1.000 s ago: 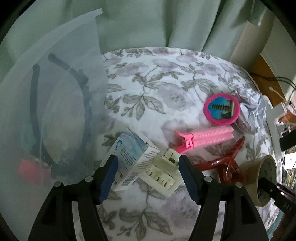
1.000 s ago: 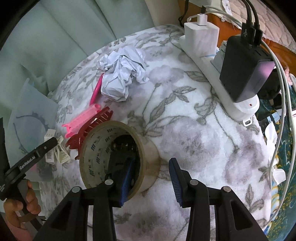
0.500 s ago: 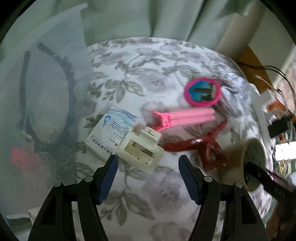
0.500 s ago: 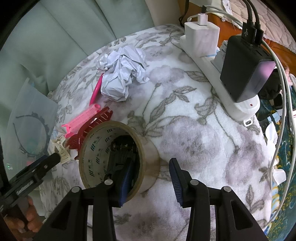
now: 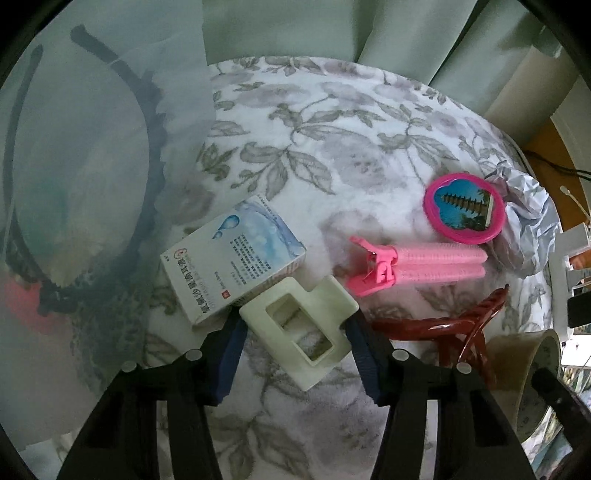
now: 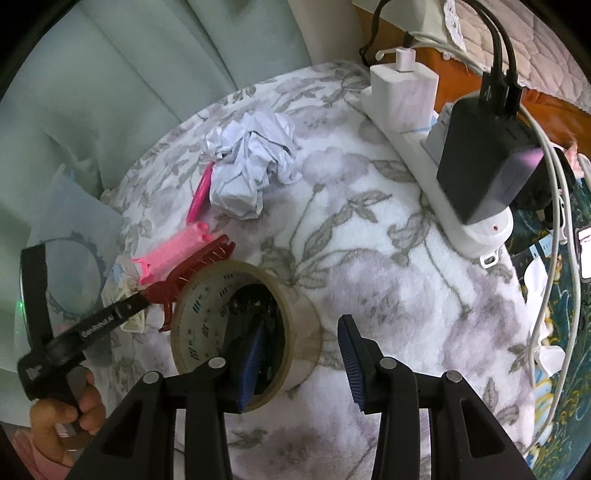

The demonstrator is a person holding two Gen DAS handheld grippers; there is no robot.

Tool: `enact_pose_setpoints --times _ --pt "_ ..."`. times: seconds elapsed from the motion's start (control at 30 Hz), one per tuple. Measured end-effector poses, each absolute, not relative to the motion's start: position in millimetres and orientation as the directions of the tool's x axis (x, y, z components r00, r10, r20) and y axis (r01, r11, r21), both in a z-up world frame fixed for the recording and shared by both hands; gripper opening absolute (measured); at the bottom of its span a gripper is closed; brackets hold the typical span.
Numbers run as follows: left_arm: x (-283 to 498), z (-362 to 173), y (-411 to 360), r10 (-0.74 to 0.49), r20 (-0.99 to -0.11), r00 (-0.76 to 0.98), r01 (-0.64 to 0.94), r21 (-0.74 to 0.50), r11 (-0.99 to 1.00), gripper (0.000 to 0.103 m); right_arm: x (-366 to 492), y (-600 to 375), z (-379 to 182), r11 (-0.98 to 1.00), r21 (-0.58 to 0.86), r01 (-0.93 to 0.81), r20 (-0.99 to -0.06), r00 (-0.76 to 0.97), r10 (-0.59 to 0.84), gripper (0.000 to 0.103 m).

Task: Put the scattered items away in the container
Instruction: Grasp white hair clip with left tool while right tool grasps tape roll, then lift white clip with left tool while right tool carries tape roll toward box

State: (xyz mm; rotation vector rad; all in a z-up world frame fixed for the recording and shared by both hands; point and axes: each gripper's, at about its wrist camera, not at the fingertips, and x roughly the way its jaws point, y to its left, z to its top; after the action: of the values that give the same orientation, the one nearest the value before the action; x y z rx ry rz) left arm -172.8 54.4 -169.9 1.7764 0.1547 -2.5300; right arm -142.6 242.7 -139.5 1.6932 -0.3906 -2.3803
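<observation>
My left gripper (image 5: 295, 354) is open, its fingers on either side of a cream hair claw clip (image 5: 301, 328) on the floral blanket. A white and blue medicine box (image 5: 232, 258) lies against the clip's left. A pink hair clip (image 5: 413, 266), a round pink mirror (image 5: 463, 208), a dark red claw clip (image 5: 443, 325) and crumpled paper (image 5: 524, 236) lie to the right. The translucent container (image 5: 74, 184) at left holds a black headband. My right gripper (image 6: 303, 354) is open, its left finger inside a tape roll (image 6: 243, 325) and its right finger outside the roll's wall.
A white power strip (image 6: 436, 155) with a black charger (image 6: 484, 162) and cables lies at the blanket's right edge. Green curtain (image 5: 332, 26) hangs behind the blanket. The left gripper and the hand that holds it (image 6: 74, 406) show in the right wrist view.
My left gripper has moved forward and down, so the cream claw clip now sits between its fingers. My right gripper has stayed around the tape roll's wall.
</observation>
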Motion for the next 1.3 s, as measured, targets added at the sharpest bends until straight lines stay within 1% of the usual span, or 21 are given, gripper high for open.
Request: enact_pose_setpoints --times 0.23,0.33,0.53,0.67,0.9,1.3 --pt "-166.5 -168.1 53.6 0.013 -0.934 -0.357 0.075 -0.043 -0.996 0.056 -147.5 258.0 -143.8 -0.948 0.319 -0.021 -0.898 -0.328 -0.295 0.044" --pt "-164.1 -168.3 54.1 0.017 -0.935 -0.355 0.064 -0.042 -0.997 0.056 -150.4 258.9 -149.0 -0.946 0.322 -0.024 -0.899 -0.321 -0.298 0.041" --pt "-163.7 -164.3 56.8 0.022 -0.937 -0.349 0.048 -0.042 -0.998 0.056 -152.4 256.3 -150.5 -0.943 0.332 -0.021 -0.892 -0.333 -0.307 0.031" --pt "-163.6 -158.9 52.1 0.02 -0.939 -0.344 0.06 -0.043 -0.997 0.056 -151.6 255.8 -149.4 -0.941 0.339 -0.019 -0.886 -0.344 -0.312 0.018" --pt "-155.4 -140.3 49.4 0.02 -0.926 -0.376 0.063 -0.047 -0.997 0.056 -149.9 255.3 -146.7 -0.937 0.349 -0.017 -0.874 -0.366 -0.319 0.018" --pt "-128.2 -82.9 50.9 0.046 -0.876 -0.48 0.04 -0.074 -0.996 0.056 -124.5 277.3 -94.6 -0.93 0.367 -0.027 -0.82 -0.482 -0.31 0.018"
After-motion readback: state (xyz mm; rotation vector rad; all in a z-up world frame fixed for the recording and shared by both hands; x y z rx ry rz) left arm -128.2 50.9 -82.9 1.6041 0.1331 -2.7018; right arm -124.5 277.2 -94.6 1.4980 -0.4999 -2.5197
